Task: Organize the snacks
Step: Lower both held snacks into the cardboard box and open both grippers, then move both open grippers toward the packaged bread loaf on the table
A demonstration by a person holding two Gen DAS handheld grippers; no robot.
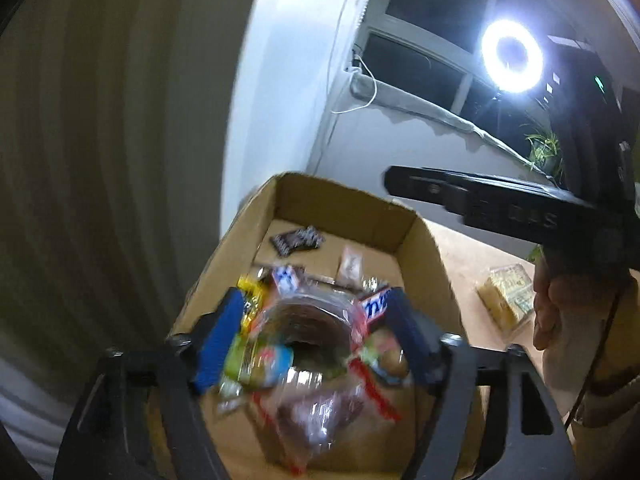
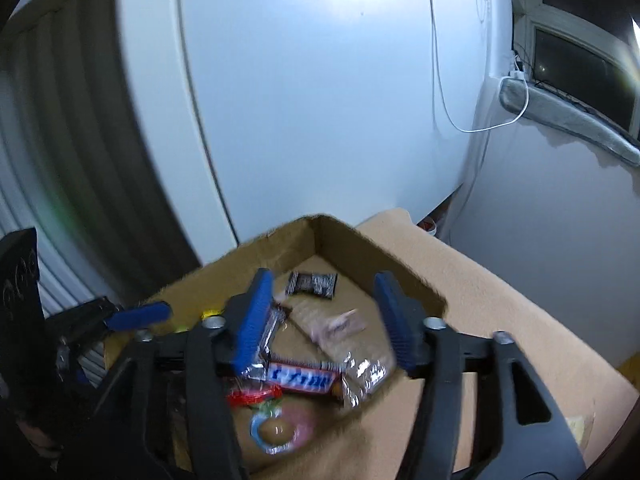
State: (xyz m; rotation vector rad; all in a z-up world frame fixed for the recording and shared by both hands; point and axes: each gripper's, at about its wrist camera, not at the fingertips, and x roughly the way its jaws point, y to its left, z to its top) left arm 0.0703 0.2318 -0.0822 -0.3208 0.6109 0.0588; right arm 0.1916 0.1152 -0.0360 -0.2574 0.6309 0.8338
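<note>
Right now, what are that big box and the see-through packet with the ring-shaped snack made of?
The box looks like plain brown corrugated cardboard, matte, with folded corners. The packet seems to be thin clear plastic film: glossy highlights, wrinkles, and the dark ring shows through, though blurred.

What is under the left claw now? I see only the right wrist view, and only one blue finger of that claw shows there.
Observer: A clear bag with a brown ring-shaped snack lies in the cardboard box. It sits between the fingers of the left claw, which are open and do not seem to press it.
Operator: Thank you. And where does the strong light come from?
Observer: From a lit ring lamp in front of the dark window, up on the right in the left wrist view.
</note>
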